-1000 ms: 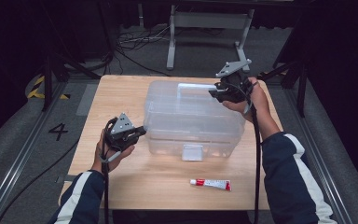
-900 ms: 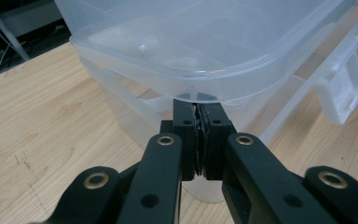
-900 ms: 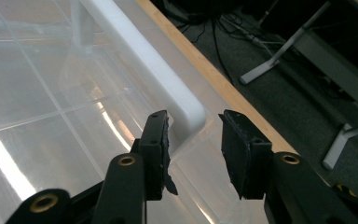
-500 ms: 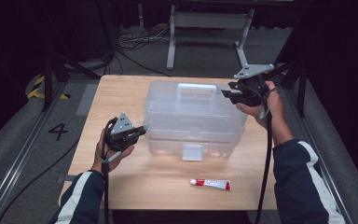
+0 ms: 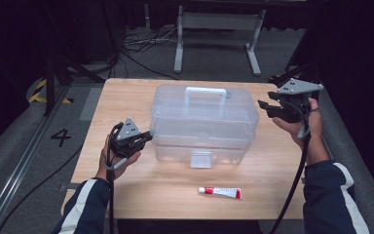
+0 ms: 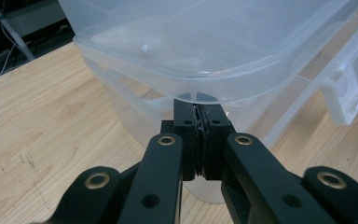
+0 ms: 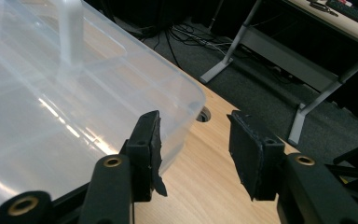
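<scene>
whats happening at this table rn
A person works on a clear plastic storage box with a gripper in each hand. The left gripper is shut, its tips at the box's left side under the lid's edge. The right gripper is off the box's right end with nothing between its jaws, which have just been opening. A small tube lies near the table's front edge.

Person wearing dark navy sleeves (image 5: pixel 335 200) with white stripes, black grippers showing brass-ringed screw holes, grey three-cornered plates (image 5: pixel 127 129), black cables (image 5: pixel 292 187) trailing.
</scene>
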Tool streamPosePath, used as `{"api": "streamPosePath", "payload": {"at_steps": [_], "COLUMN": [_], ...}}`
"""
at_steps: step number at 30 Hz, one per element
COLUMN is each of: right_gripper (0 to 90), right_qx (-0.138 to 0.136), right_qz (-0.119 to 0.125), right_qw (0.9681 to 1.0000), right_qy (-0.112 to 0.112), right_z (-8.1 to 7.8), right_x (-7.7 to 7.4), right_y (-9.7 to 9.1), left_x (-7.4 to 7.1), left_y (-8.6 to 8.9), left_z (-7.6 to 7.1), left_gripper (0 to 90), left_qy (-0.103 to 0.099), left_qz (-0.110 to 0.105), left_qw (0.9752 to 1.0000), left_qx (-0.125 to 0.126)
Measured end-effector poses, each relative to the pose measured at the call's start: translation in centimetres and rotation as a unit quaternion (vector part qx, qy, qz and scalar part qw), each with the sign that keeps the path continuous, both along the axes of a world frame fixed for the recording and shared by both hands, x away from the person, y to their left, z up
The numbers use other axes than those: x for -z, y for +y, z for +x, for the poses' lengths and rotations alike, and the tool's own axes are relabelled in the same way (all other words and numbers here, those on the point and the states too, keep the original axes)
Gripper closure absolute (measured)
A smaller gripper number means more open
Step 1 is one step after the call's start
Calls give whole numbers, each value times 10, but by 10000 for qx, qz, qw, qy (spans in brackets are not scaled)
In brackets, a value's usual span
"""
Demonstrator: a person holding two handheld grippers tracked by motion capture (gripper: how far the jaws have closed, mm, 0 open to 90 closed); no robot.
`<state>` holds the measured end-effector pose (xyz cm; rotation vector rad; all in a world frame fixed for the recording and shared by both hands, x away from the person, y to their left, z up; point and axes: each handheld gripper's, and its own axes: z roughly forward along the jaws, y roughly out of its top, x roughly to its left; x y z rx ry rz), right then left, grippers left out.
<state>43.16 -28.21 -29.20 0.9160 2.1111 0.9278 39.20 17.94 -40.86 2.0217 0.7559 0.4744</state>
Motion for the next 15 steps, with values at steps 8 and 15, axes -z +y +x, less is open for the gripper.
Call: {"api": "streamPosePath", "payload": {"at_steps": [8,15], "right_gripper": [514,507], "right_qx": [116,-46], "right_qz": [303,427], "right_qw": [9991,9989], "right_qy": [-291,-197], "right_z": [-18,-33], "right_x": [24,63], "right_y": [-24,-38], "left_x": [-3,-3], "left_y": [0,-1], "left_z": [0,0], "left_gripper": [870,867], "left_qy": [-60,-64], "left_qz": [-36,-27], "left_qw": [10000,10000], "left_qx": [-27,-37]}}
